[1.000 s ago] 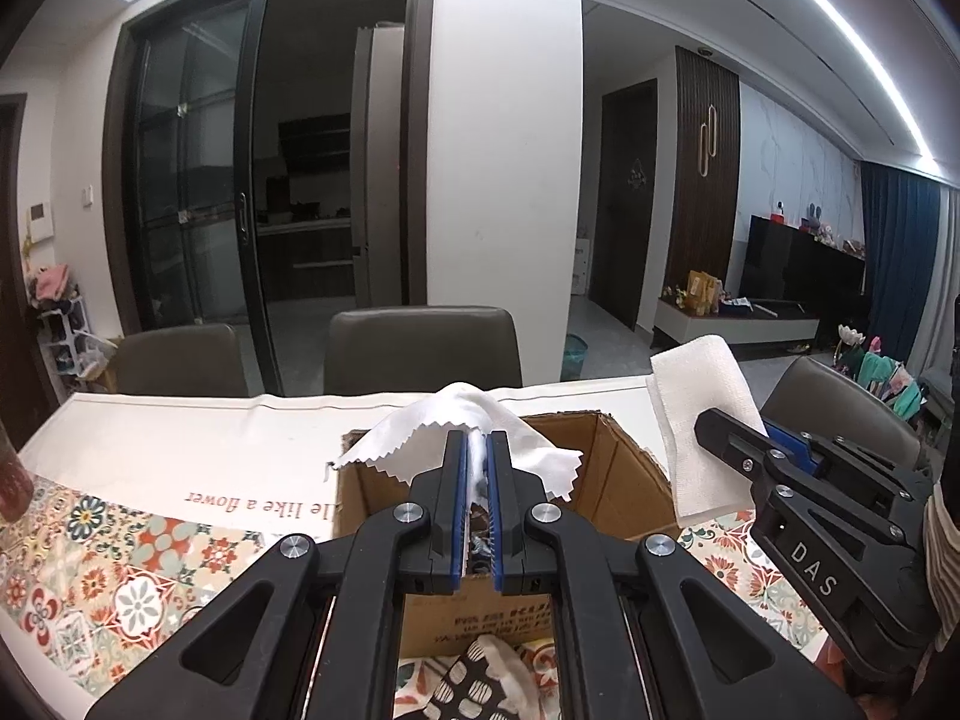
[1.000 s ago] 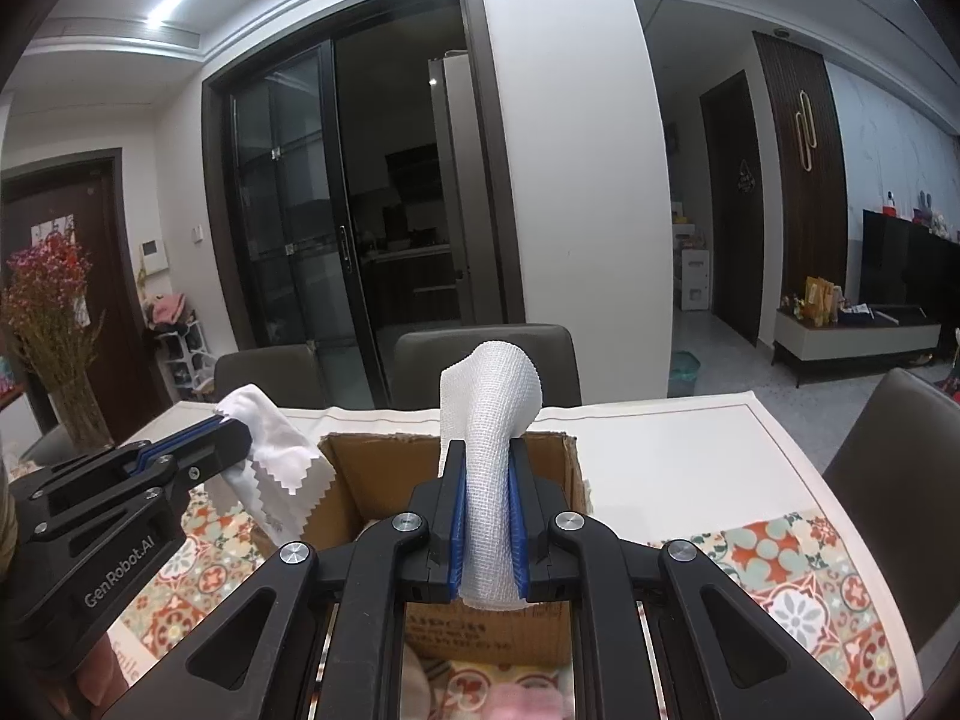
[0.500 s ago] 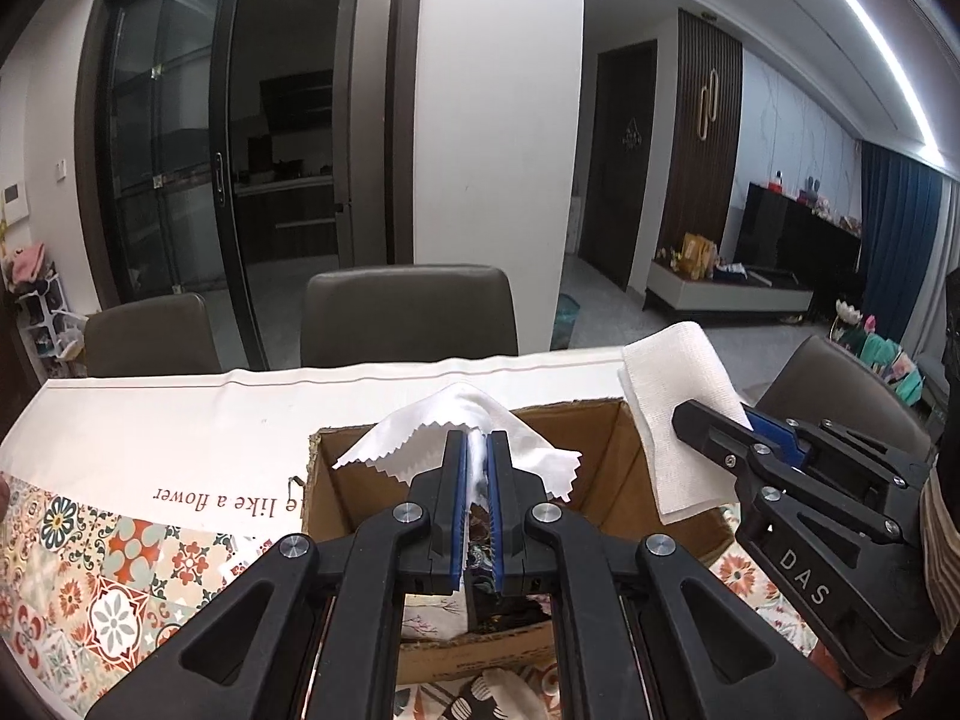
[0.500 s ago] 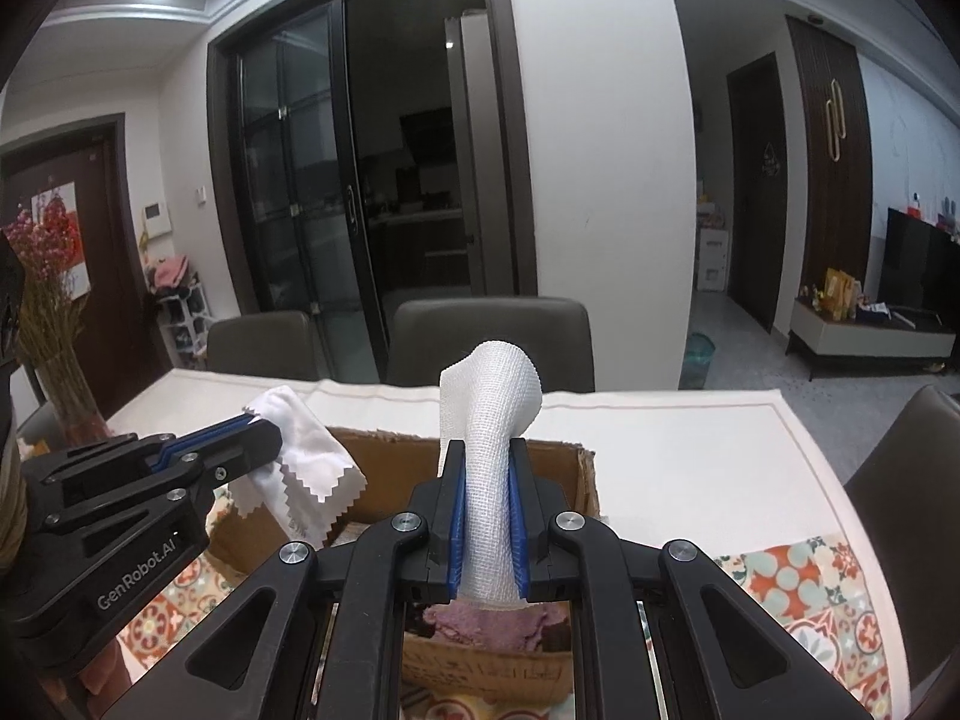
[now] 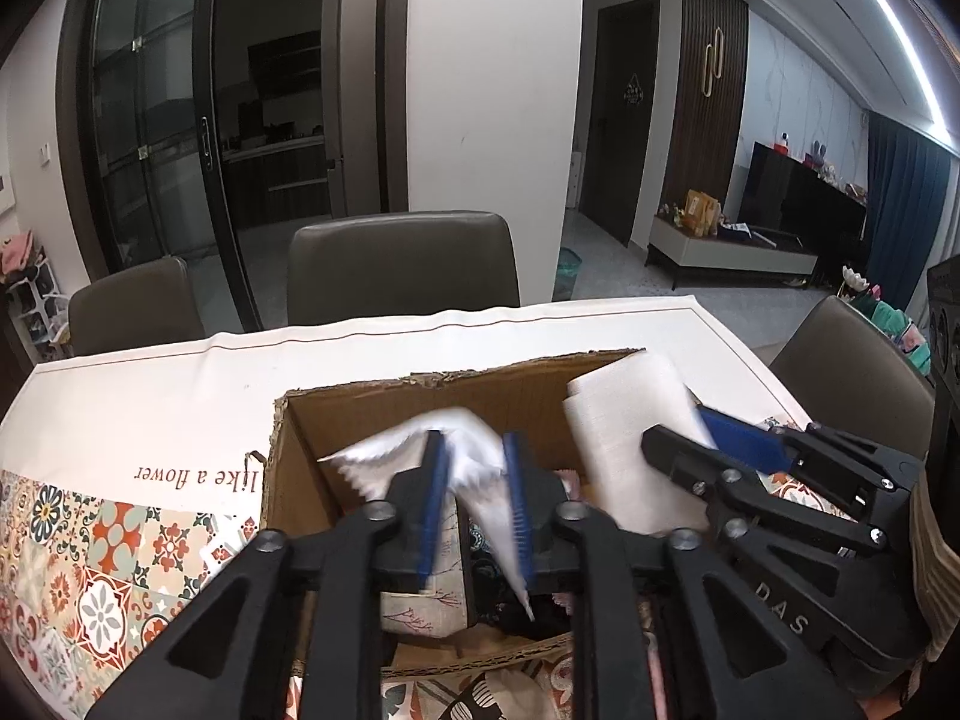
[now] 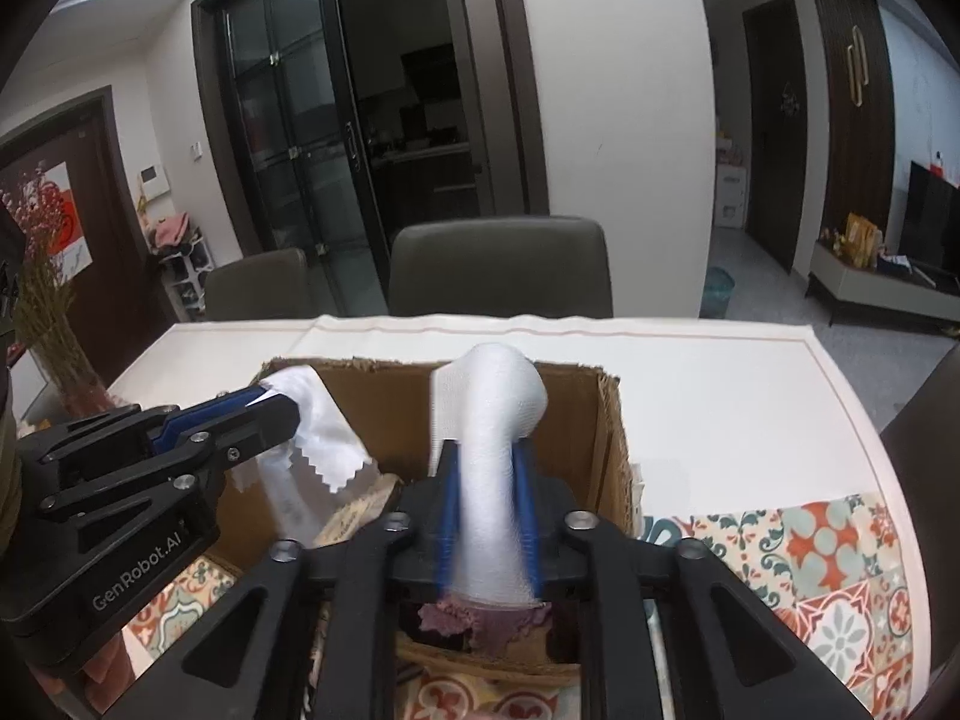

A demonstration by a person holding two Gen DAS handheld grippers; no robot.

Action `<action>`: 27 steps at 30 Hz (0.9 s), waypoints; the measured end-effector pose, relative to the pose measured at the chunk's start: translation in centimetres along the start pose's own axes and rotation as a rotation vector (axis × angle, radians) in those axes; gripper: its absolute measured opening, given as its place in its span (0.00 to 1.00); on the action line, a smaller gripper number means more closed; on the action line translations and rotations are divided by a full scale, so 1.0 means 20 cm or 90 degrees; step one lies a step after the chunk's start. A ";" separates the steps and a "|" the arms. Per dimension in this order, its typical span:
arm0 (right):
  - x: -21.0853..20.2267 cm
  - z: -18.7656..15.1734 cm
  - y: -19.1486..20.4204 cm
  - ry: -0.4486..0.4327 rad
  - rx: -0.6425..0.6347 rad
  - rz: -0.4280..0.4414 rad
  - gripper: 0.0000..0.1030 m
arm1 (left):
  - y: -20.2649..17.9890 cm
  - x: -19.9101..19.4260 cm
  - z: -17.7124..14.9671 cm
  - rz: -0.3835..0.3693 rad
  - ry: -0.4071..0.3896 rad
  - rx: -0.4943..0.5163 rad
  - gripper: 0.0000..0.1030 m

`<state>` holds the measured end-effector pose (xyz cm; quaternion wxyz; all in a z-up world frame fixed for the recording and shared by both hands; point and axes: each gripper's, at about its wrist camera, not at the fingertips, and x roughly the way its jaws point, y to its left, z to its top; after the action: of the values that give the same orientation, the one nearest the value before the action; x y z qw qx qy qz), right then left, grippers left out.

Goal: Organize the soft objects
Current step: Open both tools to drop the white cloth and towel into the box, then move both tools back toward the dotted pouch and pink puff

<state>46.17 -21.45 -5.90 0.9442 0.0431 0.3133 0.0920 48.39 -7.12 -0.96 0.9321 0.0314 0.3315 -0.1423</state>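
Counter carrying cardboard box (image 5: 336,420), soft items already lying inside. Left gripper (image 5: 474,480) fingers opening, releasing white cloth (image 5: 474,456) over box; right gripper (image 6: 486,510) fingers opening around gauze roll (image 6: 492,420). Both drops finishing.

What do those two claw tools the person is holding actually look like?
Both are black plastic, built of angular struts with triangular cut-outs and silver screws. Each ends in two flat fingers lined with blue pads. The left gripper has "GenRobot.AI" in white on its side; the right gripper reads "DAS". No cables show.
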 end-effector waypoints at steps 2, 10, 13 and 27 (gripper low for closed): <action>0.00 -0.01 -0.01 -0.001 0.003 -0.002 0.44 | 0.00 0.00 0.00 0.000 0.003 0.001 0.31; -0.06 -0.01 -0.02 -0.012 0.012 -0.024 0.52 | 0.01 -0.05 -0.02 0.028 -0.004 0.001 0.42; -0.11 0.00 -0.02 -0.027 0.016 -0.035 0.56 | 0.02 -0.09 -0.03 0.043 -0.015 0.000 0.46; -0.40 -0.06 0.06 -0.081 0.003 -0.062 0.68 | 0.00 -0.39 -0.15 0.074 -0.044 0.002 0.55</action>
<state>38.94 -21.77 -2.07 0.9655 0.0361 0.2543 0.0424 40.93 -4.78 1.61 0.9497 0.0473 0.2962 -0.0897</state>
